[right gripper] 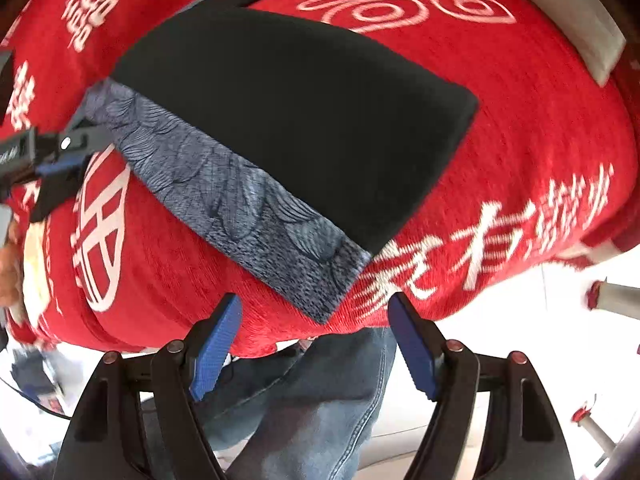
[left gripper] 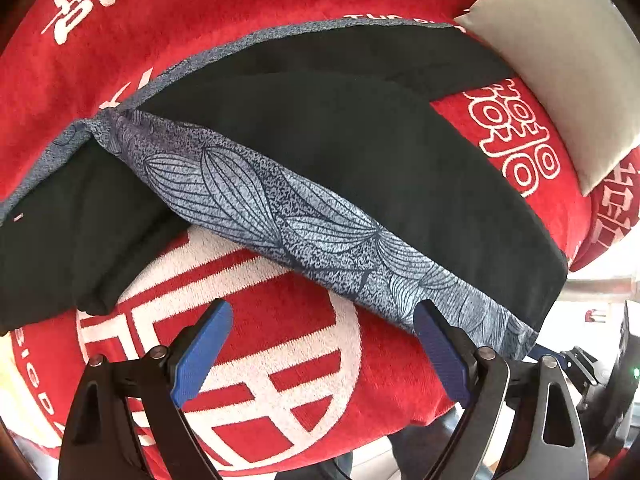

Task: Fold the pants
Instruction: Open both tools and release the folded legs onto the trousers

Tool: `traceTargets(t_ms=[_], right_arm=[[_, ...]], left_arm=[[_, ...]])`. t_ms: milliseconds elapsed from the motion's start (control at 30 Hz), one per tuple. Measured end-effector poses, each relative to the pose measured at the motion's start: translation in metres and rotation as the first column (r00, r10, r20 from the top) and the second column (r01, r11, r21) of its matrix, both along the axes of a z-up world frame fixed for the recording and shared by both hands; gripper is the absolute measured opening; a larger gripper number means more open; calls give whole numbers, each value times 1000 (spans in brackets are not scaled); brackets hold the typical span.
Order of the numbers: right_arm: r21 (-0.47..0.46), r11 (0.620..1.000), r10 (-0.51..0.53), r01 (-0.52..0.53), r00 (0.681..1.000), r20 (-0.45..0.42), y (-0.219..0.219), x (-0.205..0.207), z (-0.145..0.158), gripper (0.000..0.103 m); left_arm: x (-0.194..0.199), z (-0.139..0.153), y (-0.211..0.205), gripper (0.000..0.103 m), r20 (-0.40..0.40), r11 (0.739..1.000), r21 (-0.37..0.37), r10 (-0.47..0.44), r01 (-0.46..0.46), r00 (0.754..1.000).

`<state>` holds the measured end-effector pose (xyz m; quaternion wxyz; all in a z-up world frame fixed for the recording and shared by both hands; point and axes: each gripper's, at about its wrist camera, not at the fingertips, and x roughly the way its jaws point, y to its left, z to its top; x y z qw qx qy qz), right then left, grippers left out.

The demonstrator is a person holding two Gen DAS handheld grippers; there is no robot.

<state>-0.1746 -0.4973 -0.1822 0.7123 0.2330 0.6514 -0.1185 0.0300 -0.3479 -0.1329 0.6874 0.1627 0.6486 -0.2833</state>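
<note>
Both of your grippers are spread wide with nothing between the blue pads. Just beyond the right pad of your left gripper (left gripper: 324,354) lies the patterned band (left gripper: 304,228) of the pants (left gripper: 360,152); it seems to meet that pad's tip, though contact is hard to confirm. Ahead of your right gripper (right gripper: 314,344), the band's corner (right gripper: 320,300) sits between the fingertips and a little past them, near the blanket's front edge.

The pants lie flat on the red blanket (left gripper: 256,360), black cloth doubled over, with another section bunched beyond your left pad. They look soft, light and limp, so they should sag and drag on the fuzzy blanket. Pinch the patterned band, which is probably thicker and firmer; take all layers at the corner. A grey cushion (left gripper: 560,68) lies well beyond.
</note>
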Motion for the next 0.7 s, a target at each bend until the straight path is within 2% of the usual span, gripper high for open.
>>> traceTargets(t_ms=[233, 533, 700], right_arm=[[18, 1000, 26, -25, 1000, -8, -8, 10, 3, 79], [32, 999, 18, -17, 1000, -13, -15, 4, -1, 79], [145, 989, -16, 3, 996, 85, -20, 0, 2, 79]], left_arm=[[-3, 3, -12, 93, 5, 999, 46, -8, 8, 1000], [-6, -6, -29, 93, -4, 998, 63, -13, 13, 1000], [-8, -15, -33, 93, -18, 998, 61, 3, -2, 1000]])
